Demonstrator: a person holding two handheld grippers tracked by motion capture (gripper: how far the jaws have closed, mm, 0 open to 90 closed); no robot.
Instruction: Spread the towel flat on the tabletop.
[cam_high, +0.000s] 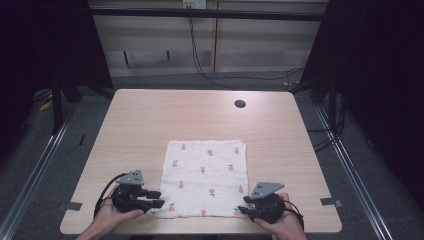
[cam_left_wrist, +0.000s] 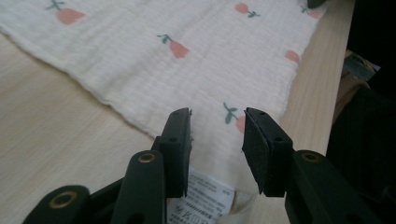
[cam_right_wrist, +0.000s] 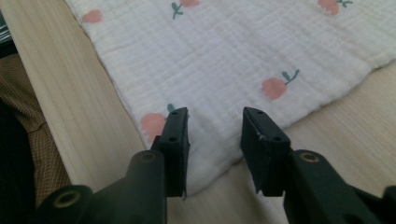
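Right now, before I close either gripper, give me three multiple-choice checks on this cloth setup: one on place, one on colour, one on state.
1. Where does the cloth lie on the table?
A. at the far edge by the round hole
B. at the near edge, between the two grippers
C. hanging off the left side

2. What colour is the print on the cloth?
A. blue stripes
B. black dots
C. pink shapes with green stems

3. How does the left gripper stand at the cloth's corner?
A. jaws apart over the corner, by the white label
B. clamped shut on the corner
C. lifting the corner off the table

Answers: 1 B, the high view shows the cloth near the person, the right gripper at its other near corner. 2 C, the print is plain close up. 3 A, a gap shows between the jaws and the cloth lies flat.
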